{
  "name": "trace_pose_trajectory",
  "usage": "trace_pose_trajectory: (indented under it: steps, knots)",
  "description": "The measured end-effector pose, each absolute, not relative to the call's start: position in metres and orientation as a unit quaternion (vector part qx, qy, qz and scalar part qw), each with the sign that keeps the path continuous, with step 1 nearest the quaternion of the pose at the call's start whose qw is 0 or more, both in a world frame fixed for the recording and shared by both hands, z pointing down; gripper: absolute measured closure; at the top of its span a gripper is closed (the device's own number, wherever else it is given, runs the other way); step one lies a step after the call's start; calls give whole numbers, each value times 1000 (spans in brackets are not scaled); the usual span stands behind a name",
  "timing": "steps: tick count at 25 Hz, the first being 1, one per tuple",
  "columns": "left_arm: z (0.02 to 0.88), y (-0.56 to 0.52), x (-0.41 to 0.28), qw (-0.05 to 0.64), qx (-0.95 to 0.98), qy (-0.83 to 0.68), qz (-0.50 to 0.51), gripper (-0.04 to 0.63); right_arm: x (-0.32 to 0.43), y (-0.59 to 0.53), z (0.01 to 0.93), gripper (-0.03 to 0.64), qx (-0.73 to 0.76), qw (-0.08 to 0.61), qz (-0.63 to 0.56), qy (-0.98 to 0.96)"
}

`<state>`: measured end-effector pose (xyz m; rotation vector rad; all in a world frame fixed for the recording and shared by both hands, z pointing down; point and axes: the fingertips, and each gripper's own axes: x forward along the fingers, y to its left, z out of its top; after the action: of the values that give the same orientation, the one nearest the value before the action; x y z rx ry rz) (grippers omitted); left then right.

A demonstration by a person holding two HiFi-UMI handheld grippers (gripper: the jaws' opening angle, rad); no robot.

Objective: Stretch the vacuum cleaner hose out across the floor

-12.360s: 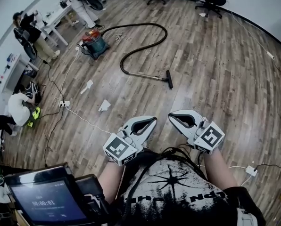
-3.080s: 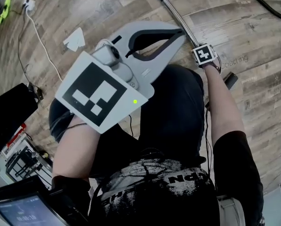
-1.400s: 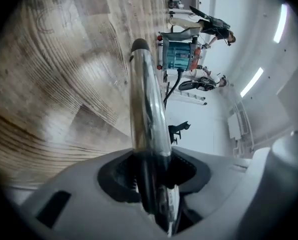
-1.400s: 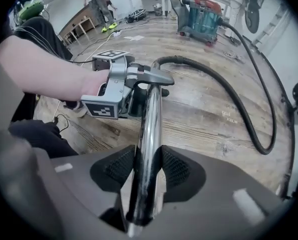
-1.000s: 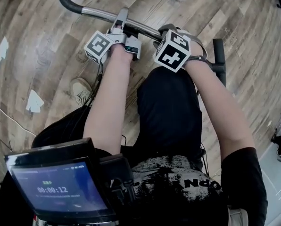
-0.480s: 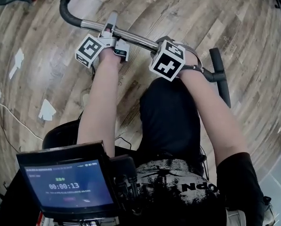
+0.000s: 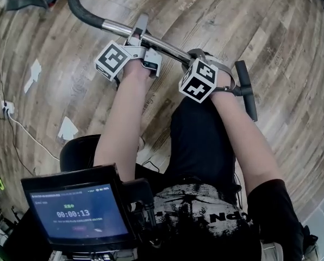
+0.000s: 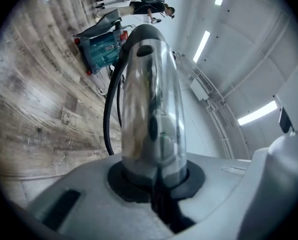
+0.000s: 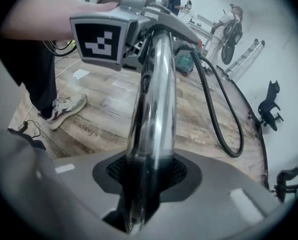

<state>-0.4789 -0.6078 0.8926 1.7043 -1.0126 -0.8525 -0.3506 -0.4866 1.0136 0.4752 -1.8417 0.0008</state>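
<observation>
The vacuum's chrome wand runs across the head view from the black hose at upper left to the floor nozzle at right. My left gripper is shut on the wand near the hose end; its jaws have just been closing around the tube. My right gripper is shut on the wand nearer the nozzle; its jaws have just eased open slightly, with the tube still between them. The hose loops over the floor to the teal vacuum body.
White paper scraps and a power strip with its cable lie on the wood floor to the left. People stand by desks at the far wall, and an office chair stands at right. The person's shoe is beside the wand.
The left gripper has risen with the hose end of the wand and tightened on it. The right gripper has stayed at its place on the wand.
</observation>
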Motion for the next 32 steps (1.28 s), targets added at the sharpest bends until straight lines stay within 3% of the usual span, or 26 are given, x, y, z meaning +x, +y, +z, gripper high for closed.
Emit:
trace_pose_trajectory:
  steps: [4,8,16,23,32]
  knots:
    - [858,-622,-484,469,711,-413,-322,554,-371,-507,997,543,239,573,2,-784]
    - [822,-628,-490,482,710,-417,-298,552,-385,-508,958,561,257,557,34,-789]
    - [642,-596,-457,483,743,-409,-218,486,-373,-432,759,561,227,554,170,-783]
    - [500,-543,-420,575,686,-377,-236,549,-337,-362,601,558,206,563,218,-770]
    - [383,-469,-338,549,711,-392,-197,552,-271,-289,500,546,201,516,208,-806]
